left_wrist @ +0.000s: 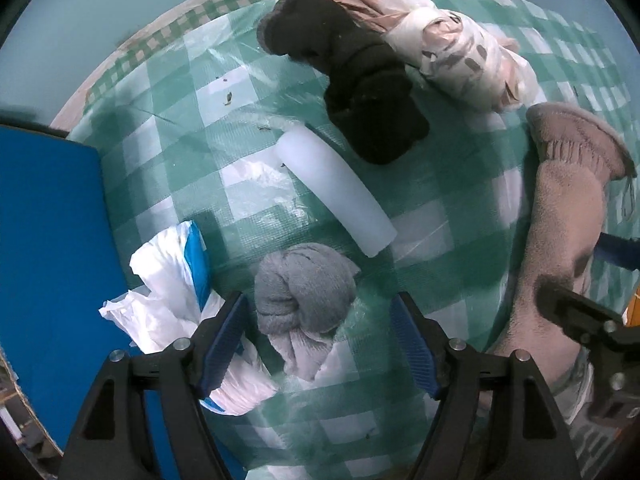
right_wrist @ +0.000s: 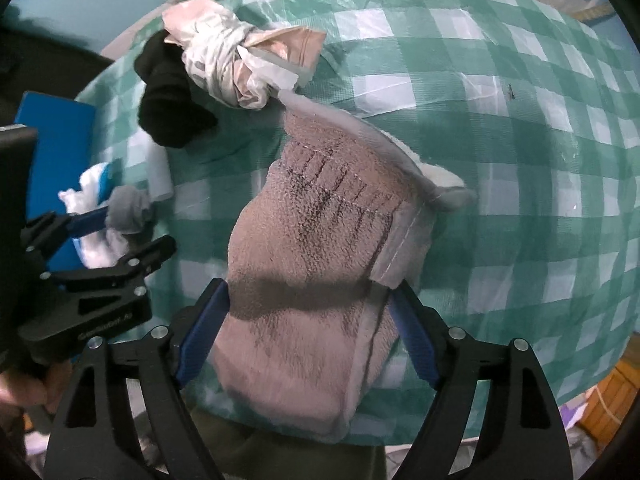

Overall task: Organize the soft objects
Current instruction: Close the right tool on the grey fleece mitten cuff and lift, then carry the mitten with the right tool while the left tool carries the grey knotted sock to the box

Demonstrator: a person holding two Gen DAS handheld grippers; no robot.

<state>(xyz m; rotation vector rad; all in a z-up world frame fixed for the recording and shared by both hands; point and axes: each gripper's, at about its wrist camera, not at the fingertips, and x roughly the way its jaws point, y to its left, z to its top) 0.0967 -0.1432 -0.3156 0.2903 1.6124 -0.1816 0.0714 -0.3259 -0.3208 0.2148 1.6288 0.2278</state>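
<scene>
On the green checked tablecloth [left_wrist: 168, 120] my left gripper [left_wrist: 320, 344] is open, its blue pads on either side of a grey rolled sock [left_wrist: 306, 284], not closed on it; the sock also shows in the right wrist view [right_wrist: 128, 208]. My right gripper [right_wrist: 308, 340] is open around a taupe fleece boot-sock [right_wrist: 316, 248] that lies flat, seen also in the left wrist view [left_wrist: 560, 216]. A black sock bundle [left_wrist: 360, 76], a white foam tube [left_wrist: 336, 184] and a knotted pink-white plastic bag [left_wrist: 460, 52] lie further back.
A white and blue plastic bag [left_wrist: 172, 288] lies under my left finger. A blue board [left_wrist: 48, 240] stands at the table's left edge. The table's right part [right_wrist: 520, 120] is bare cloth. An orange box [right_wrist: 612, 396] sits below the table edge.
</scene>
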